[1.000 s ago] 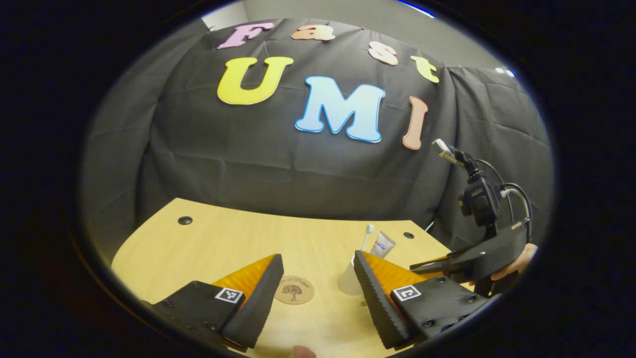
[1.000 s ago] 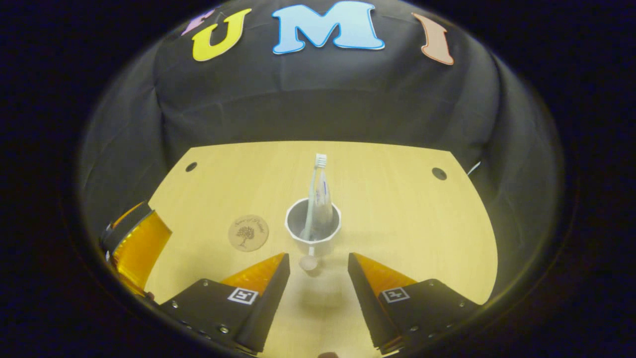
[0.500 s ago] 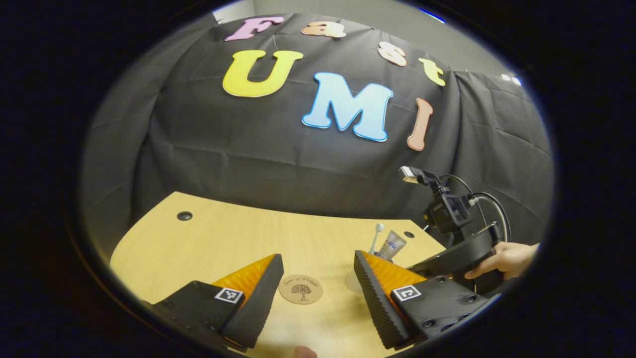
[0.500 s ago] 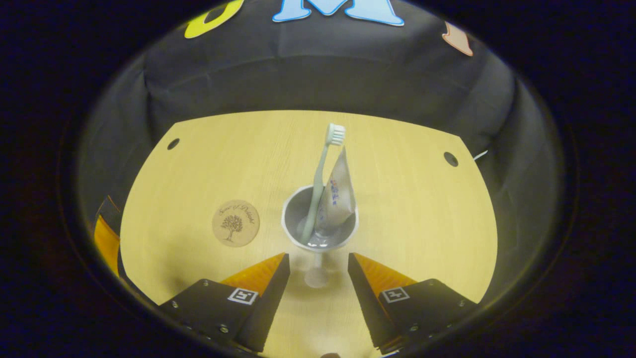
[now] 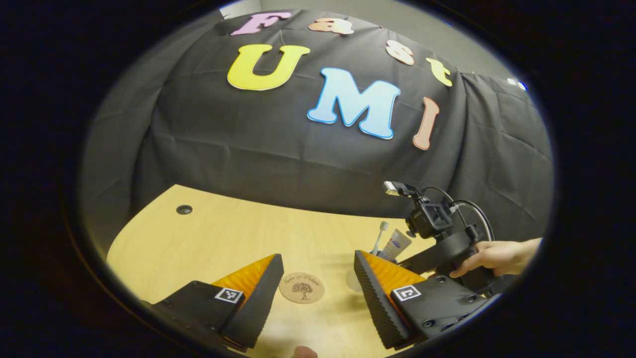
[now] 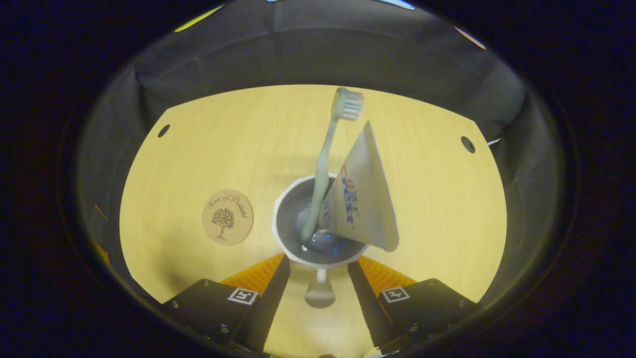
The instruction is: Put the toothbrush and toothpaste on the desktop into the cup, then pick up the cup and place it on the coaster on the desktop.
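In the right gripper view, the right gripper hung just above the cup, its two fingers spread to either side of the cup's stem and foot, with the bowl's near rim lying over the gap between the fingertips; whether the fingers touched the cup could not be told. The cup stood upright near the middle of the desk, toward the near edge. The toothbrush leaned inside it with its bristled head up and pointing toward the far edge, and the toothpaste stood beside it, its wide flat end uppermost and tilted to the right. The coaster lay flat on the desk just left of the cup, apart from it. In the left gripper view, the left gripper hovered with its fingers spread wide and nothing between them, the coaster lying on the desk past the gap. Farther right, a hand gripped the right gripper's handle, with the toothbrush and toothpaste rising behind the left gripper's right finger.
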### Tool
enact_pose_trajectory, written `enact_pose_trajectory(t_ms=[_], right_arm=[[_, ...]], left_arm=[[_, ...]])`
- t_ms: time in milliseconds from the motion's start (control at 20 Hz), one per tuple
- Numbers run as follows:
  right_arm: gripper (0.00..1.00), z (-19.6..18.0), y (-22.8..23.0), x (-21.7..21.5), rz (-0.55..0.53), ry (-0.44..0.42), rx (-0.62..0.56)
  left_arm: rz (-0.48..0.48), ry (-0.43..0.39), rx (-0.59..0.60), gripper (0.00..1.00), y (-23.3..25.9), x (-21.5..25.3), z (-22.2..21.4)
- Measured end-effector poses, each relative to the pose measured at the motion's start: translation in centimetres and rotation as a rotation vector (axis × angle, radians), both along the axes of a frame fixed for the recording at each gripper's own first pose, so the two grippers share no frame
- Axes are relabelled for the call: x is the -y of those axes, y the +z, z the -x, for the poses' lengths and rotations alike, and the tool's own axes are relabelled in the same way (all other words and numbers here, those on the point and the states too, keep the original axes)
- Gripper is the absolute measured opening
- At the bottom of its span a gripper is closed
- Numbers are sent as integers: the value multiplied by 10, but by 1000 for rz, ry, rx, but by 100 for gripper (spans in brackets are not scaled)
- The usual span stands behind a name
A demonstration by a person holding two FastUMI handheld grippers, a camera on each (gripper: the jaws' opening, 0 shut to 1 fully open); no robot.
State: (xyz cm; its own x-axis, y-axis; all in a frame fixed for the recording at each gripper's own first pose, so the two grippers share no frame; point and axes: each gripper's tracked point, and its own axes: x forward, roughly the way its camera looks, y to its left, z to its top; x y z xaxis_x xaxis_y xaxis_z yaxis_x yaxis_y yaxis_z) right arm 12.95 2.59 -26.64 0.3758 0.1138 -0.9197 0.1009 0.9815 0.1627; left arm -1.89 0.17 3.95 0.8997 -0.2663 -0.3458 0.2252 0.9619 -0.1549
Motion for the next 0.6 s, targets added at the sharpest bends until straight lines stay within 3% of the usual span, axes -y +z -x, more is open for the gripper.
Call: enact_pose_trajectory(t_ms=[500,600], right_arm=[[74,3,-26,3,4,71,-110],[67,4,-31,7,21,83,-121]], left_arm=[[17,30,-14,93,-4,-1,0],[24,42,-20,93,-5,-2,1]])
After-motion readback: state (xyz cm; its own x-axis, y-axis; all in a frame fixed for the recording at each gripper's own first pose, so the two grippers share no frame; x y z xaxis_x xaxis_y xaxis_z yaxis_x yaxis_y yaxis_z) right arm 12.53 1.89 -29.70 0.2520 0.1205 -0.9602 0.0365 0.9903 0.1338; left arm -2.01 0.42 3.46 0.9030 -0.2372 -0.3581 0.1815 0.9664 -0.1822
